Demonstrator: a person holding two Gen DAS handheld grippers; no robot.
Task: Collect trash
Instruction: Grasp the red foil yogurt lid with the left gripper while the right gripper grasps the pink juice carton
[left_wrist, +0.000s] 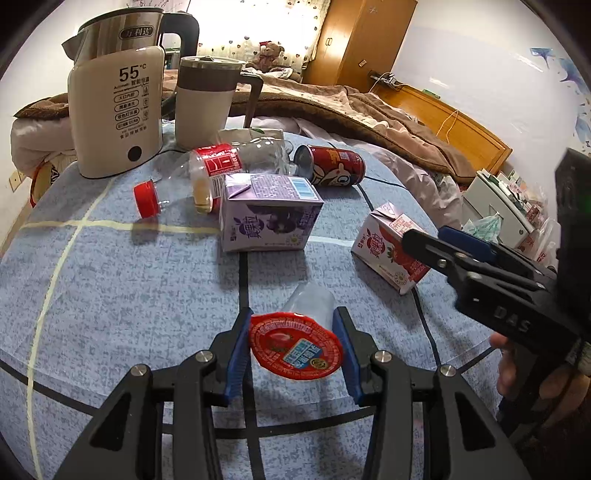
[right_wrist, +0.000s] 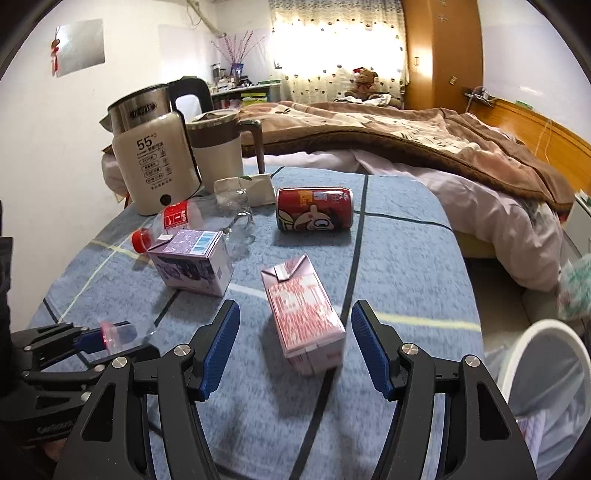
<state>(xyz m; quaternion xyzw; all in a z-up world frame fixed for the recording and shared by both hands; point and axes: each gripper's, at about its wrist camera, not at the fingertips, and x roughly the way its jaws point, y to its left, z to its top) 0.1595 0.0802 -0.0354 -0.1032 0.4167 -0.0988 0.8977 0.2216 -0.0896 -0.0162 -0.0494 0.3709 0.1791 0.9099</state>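
My left gripper (left_wrist: 291, 347) is shut on a clear plastic cup with a red foil lid (left_wrist: 295, 345), held on its side just above the blue tablecloth (left_wrist: 129, 288). The cup also shows in the right wrist view (right_wrist: 118, 334). My right gripper (right_wrist: 295, 347) is open, its jaws on either side of a pink strawberry milk carton (right_wrist: 303, 317) lying on the table; it also shows in the left wrist view (left_wrist: 388, 251). A purple carton (left_wrist: 269, 214), a red can (left_wrist: 332, 164) and a clear bottle with a red cap (left_wrist: 207, 177) lie further back.
A kettle (left_wrist: 118, 110) and a lidded mug (left_wrist: 207, 99) stand at the table's far left. A white-rimmed bin with a plastic liner (right_wrist: 543, 369) sits low at the right of the table. A bed with a brown blanket (right_wrist: 424, 140) lies behind.
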